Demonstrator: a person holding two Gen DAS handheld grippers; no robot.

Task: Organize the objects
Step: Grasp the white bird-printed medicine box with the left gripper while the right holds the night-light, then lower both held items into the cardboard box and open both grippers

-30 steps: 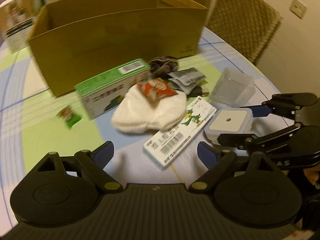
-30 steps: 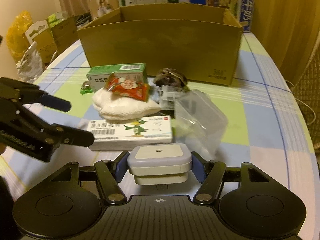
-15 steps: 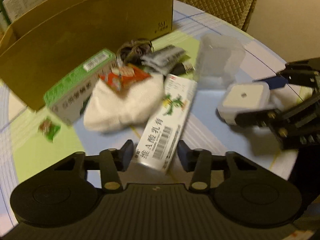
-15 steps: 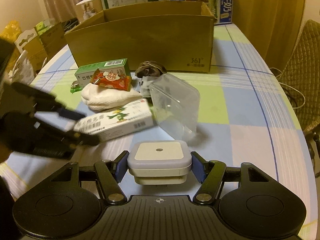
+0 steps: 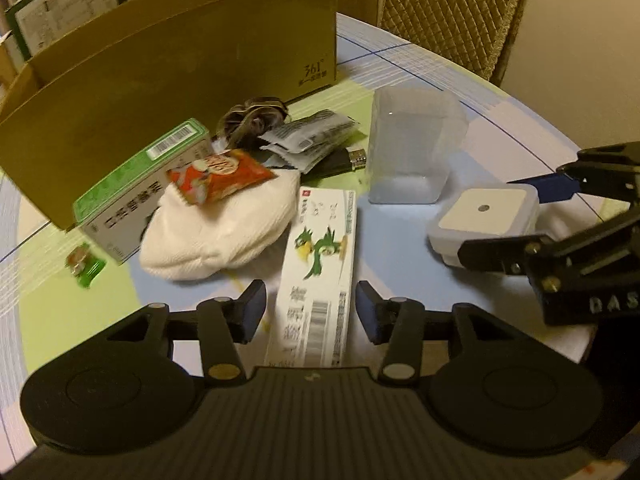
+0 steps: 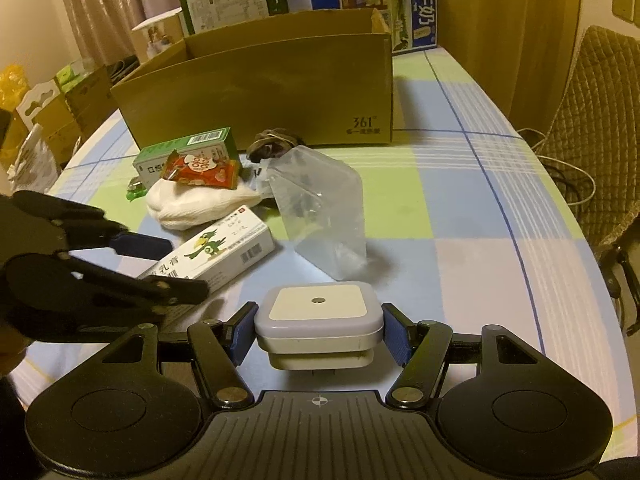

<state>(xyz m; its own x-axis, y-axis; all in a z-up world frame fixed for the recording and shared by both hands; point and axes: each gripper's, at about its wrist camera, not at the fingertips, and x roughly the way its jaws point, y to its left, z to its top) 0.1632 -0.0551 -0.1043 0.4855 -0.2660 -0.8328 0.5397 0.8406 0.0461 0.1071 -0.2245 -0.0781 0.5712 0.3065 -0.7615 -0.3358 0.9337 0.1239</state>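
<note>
Straddling the long white carton printed with a green bird [image 5: 320,256], the left gripper [image 5: 310,306] stands spread, untouching; the right gripper [image 6: 319,330] clamps the square white night-light [image 6: 318,312] above the checked tablecloth [image 6: 460,200].

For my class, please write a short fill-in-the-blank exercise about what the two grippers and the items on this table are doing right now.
1. The right gripper is shut on a white square ____.
2. The open left gripper straddles the white carton printed with a green ____.
3. The red snack packet lies on top of the white ____.
4. The cardboard box stands ____ the pile of items.

Missing words: night light; bird; cloth; behind
</note>
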